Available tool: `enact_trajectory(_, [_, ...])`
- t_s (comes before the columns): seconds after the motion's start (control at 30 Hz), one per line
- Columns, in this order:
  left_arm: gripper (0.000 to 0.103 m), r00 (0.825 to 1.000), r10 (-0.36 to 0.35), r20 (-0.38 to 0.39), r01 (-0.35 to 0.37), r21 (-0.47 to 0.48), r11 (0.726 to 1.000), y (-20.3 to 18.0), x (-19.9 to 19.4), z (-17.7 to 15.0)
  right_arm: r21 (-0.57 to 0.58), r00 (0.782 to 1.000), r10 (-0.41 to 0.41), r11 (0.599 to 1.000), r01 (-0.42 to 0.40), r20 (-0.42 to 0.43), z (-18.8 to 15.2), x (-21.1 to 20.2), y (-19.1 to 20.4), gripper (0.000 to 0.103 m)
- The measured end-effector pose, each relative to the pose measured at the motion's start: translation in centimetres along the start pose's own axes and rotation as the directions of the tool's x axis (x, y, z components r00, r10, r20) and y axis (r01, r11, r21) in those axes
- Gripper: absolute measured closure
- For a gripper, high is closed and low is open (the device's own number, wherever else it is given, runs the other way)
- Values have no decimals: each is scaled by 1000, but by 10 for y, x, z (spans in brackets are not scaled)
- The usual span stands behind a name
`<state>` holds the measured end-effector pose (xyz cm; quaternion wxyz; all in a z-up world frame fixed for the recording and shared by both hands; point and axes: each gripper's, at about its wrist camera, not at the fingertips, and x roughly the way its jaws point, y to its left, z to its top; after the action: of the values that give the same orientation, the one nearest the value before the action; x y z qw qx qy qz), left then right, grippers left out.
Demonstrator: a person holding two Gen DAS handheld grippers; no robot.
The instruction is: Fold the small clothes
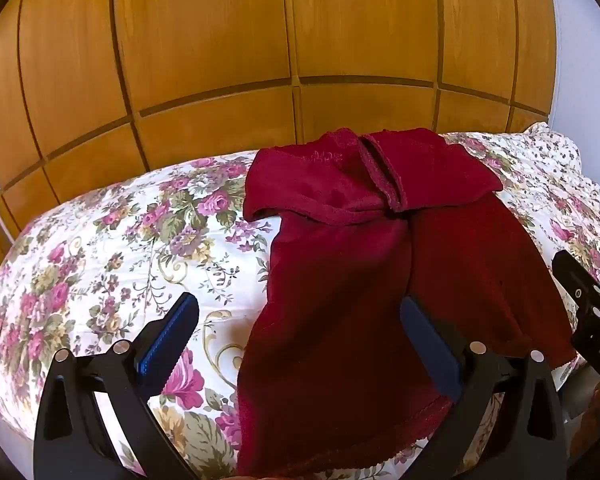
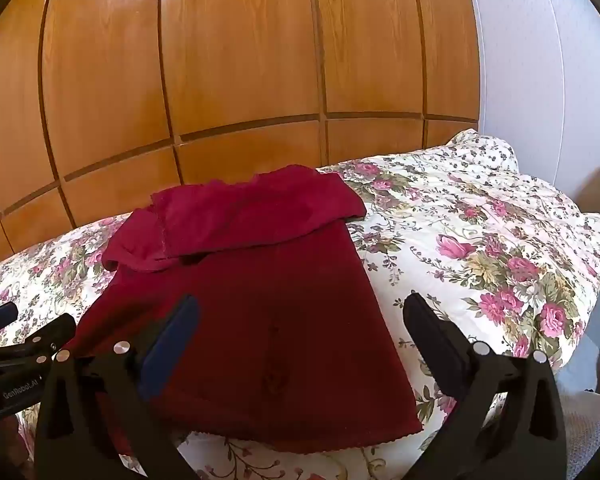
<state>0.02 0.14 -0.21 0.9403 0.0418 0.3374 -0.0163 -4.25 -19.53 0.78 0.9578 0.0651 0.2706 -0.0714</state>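
A dark red garment (image 1: 340, 264) lies flat on the floral bedspread (image 1: 112, 248), its far sleeves folded in across the top. My left gripper (image 1: 300, 320) is open above the garment's near left edge, with only cloth below the gap. In the right wrist view the same red garment (image 2: 260, 300) stretches away from me. My right gripper (image 2: 300, 320) hangs open over its near right corner, one finger over the cloth and the other over the bedspread (image 2: 480, 248). Neither gripper touches the fabric. Each gripper's tip shows at the edge of the other's view.
A wooden panelled wardrobe (image 1: 220, 60) stands close behind the bed. A white wall (image 2: 540, 80) rises on the right. The bed's near edge runs just under both grippers, and the bedspread lies bare on both sides of the garment.
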Motion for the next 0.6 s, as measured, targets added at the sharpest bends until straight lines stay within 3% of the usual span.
enact_trajectory(0.6, [3,1000,-4,-17,4,-12,1000,-2,3,-2,0,1000,0,1000,0,-1,-3,0,-1,2])
